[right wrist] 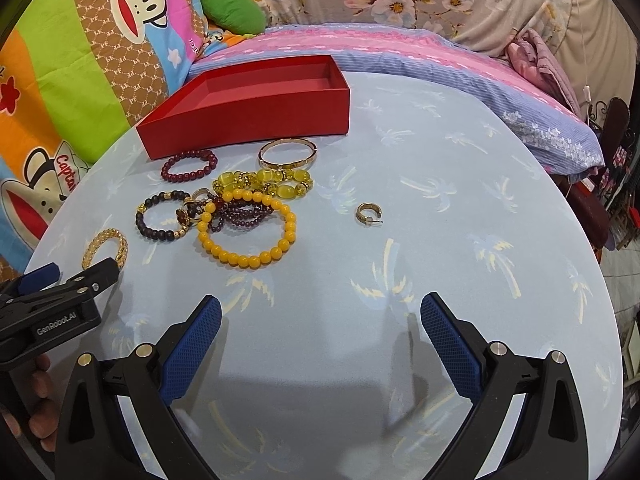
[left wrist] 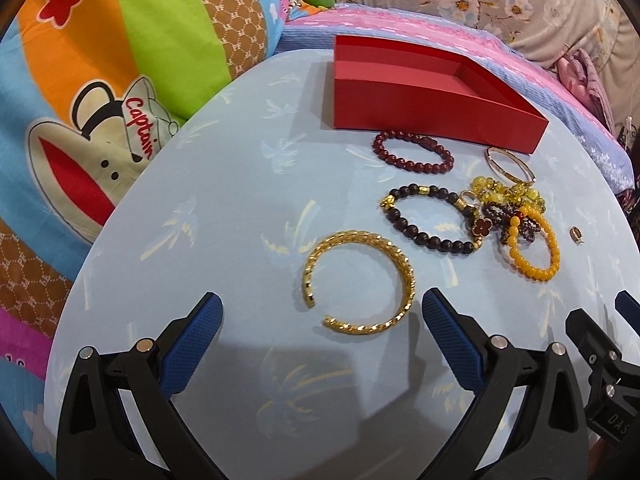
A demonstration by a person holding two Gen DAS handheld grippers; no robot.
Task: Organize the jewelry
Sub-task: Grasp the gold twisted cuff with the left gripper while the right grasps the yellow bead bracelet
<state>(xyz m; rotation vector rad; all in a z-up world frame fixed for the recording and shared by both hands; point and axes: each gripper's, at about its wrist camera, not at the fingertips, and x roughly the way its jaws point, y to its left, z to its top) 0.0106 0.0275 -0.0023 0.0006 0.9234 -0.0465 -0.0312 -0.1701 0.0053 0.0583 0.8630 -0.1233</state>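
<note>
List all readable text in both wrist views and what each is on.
"Captain": on the cartoon monkey's cap on the colourful bedding; cut off to "Capta" in the right wrist view.
"GenRobot.AI": on the body of the left gripper, its own point.
"DAS": partial, on the right gripper body, its own point.
Monogram letters on the brown pattern: too small to read for sure.

Hidden in the tangle: most of the purple bead strand [right wrist: 244, 212], buried under the orange bracelet [right wrist: 248, 258] and the yellow one [right wrist: 276, 178]. Too small to tell in the left view — the earring [left wrist: 575, 234], a speck. Partly covered in the right view by the left gripper [right wrist: 60, 274] — the gold cuff [right wrist: 105, 246]. Cut off at the edge: fingers [right wrist: 38, 380] on its handle.
</note>
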